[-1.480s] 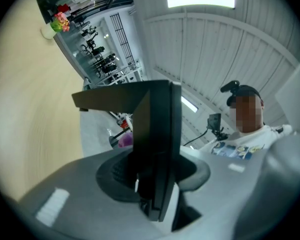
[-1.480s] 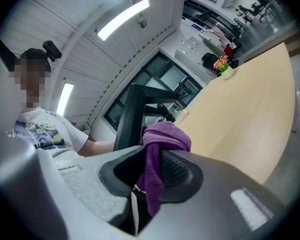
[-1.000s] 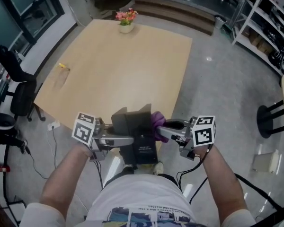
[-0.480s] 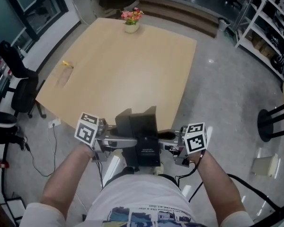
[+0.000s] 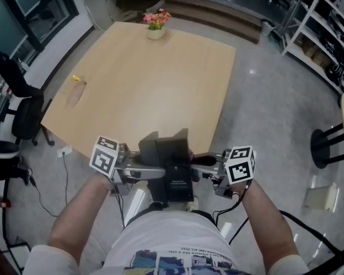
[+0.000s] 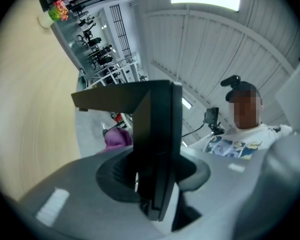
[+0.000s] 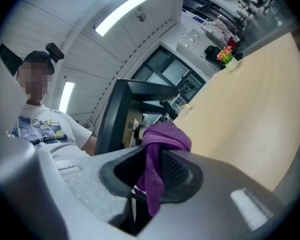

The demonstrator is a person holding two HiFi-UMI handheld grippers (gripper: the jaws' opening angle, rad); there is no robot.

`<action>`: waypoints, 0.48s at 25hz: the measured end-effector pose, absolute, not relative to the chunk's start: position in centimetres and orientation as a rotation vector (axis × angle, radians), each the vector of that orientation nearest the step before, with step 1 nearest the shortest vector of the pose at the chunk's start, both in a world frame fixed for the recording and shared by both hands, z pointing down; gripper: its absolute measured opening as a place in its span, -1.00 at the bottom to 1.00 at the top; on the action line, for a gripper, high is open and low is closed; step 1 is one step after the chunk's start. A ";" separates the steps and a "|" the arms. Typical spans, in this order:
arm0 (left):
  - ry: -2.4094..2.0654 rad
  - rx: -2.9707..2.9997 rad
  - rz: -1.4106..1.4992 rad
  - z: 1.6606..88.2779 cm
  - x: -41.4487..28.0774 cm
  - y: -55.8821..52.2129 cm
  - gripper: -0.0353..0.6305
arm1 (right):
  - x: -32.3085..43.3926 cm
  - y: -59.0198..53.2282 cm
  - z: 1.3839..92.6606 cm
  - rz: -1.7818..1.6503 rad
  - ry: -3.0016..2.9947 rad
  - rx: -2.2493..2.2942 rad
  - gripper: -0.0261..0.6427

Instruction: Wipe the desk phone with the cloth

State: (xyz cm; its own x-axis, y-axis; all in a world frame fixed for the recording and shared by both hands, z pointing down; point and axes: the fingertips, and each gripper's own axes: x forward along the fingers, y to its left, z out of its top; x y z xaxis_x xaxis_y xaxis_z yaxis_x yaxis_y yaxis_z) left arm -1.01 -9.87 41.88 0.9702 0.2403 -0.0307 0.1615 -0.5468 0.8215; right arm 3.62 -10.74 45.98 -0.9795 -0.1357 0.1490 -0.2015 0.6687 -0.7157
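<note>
Left gripper (image 6: 155,186): clamped on desk phone (image 5: 173,168), held at the table's (image 5: 149,90) near edge. Right gripper (image 7: 149,180): pinching purple cloth (image 7: 159,146), just right of the phone. The right hand is nearer, so I'd wipe leftward.

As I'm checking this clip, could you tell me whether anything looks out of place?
The phone is not on the table: the left tongs clamp it in the air at the near edge, while the right tongs pinch the cloth beside it.
</note>
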 end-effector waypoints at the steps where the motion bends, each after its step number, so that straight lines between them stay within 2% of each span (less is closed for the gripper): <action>1: 0.288 2.160 0.109 41.9 -1.0 -9.8 -0.36 | 3.7 -11.6 45.4 1.194 -2.808 0.310 -0.66; 7: 0.287 2.164 0.097 41.7 -1.0 -10.1 -0.36 | 3.1 -13.4 43.0 1.126 -2.855 0.338 -0.66; 12: 0.254 2.167 0.085 41.9 -2.2 -11.1 -0.36 | 3.0 -10.9 44.7 1.121 -2.800 0.311 -0.66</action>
